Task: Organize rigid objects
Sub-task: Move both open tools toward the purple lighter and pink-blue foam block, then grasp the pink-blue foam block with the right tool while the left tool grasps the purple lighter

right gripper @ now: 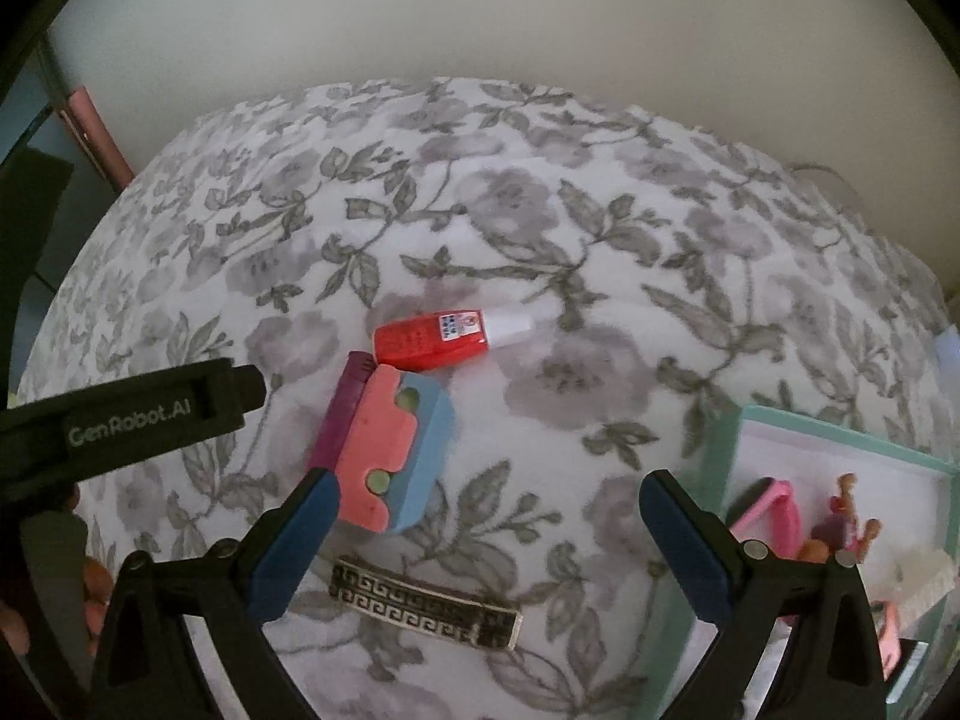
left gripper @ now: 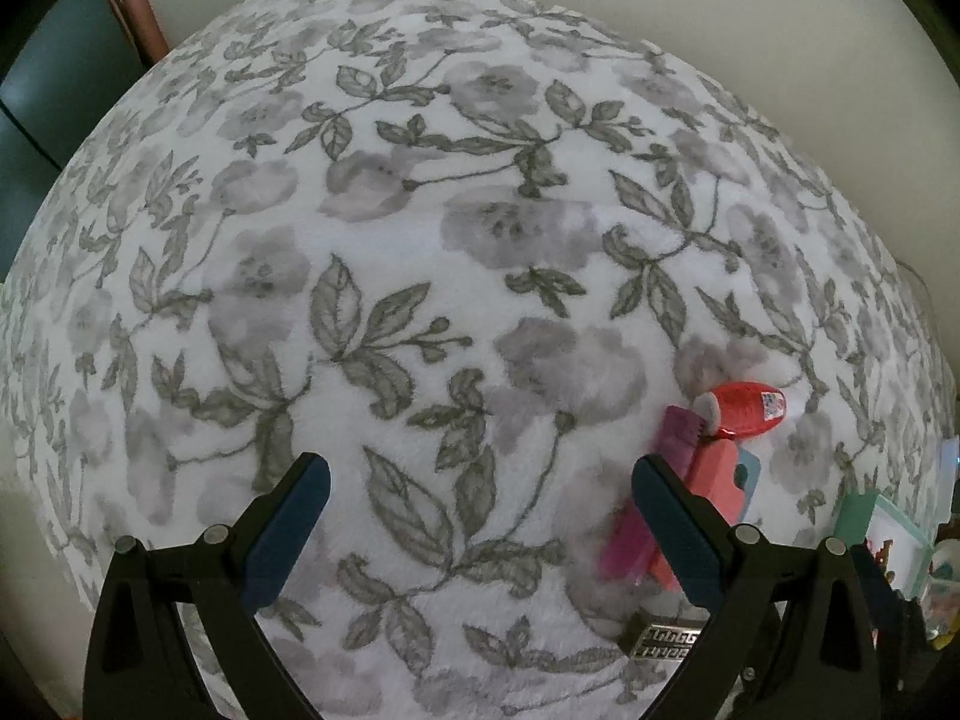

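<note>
On a floral blanket (right gripper: 540,276) lie a red bottle with a white cap (right gripper: 432,337), a pink-and-blue block (right gripper: 390,450), a purple comb (right gripper: 342,414) under the block, and a black-and-silver patterned bar (right gripper: 426,606). My right gripper (right gripper: 480,510) hangs open above them, empty, the block by its left finger. My left gripper (left gripper: 480,495) is open and empty over bare blanket; the red bottle (left gripper: 744,411), the pink block (left gripper: 714,480), the comb (left gripper: 636,540) and the bar (left gripper: 660,642) sit at and behind its right finger. The left gripper body (right gripper: 132,420) shows at the left of the right wrist view.
A mint-green tray (right gripper: 840,432) at the right holds pink items and small figures (right gripper: 774,516). The same tray (left gripper: 864,516) shows at the right edge of the left wrist view. A pale wall rises behind the blanket. A dark cabinet and a pink strip (right gripper: 96,138) stand at the left.
</note>
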Demonstrator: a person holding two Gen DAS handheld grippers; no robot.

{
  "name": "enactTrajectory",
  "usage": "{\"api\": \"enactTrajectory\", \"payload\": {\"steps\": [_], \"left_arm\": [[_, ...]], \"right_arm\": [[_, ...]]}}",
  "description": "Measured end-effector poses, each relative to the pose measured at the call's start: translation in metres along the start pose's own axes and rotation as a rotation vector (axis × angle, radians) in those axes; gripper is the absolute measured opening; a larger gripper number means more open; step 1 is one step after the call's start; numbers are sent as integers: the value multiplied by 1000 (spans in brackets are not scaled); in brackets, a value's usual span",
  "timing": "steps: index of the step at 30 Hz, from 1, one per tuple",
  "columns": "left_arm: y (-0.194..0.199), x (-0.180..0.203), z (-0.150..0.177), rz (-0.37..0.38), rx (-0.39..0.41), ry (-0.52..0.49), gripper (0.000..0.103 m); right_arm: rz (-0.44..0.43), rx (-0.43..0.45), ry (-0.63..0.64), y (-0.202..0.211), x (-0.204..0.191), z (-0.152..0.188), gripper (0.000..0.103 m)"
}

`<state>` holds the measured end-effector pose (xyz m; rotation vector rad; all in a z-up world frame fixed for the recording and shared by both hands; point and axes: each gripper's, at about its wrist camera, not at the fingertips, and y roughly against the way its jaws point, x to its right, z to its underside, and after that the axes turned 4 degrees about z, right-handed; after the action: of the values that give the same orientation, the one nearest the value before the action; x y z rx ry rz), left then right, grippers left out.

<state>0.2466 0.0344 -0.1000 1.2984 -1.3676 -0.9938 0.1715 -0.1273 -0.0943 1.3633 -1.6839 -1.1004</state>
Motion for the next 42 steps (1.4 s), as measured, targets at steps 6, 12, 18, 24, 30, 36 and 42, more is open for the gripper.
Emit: {"api": "enactTrajectory", "payload": {"steps": [6, 12, 18, 24, 30, 36, 42], "left_arm": [[-4, -6, -4, -13, 2, 22, 101], [-6, -9, -7, -4, -1, 15, 101], [-9, -3, -10, -2, -5, 4, 101], [-11, 1, -9, 15, -12, -4, 101], [-11, 3, -7, 14, -13, -5, 101], [-10, -1, -7, 19, -16, -7, 101], [-11, 6, -6, 47, -26, -24, 101]], "right_arm": [[-13, -11, -7, -16, -10, -5, 101], [-10, -25, -2, -28, -16, -7, 97], [-4, -21, -28, -29, -8, -8, 93], [-7, -30, -64, -29, 3, -8, 93], [-10, -22, -23, -31, -10, -8, 93], [13, -17, -31, -31, -4, -8, 88], [21, -24, -78, -32, 15, -8, 88]]}}
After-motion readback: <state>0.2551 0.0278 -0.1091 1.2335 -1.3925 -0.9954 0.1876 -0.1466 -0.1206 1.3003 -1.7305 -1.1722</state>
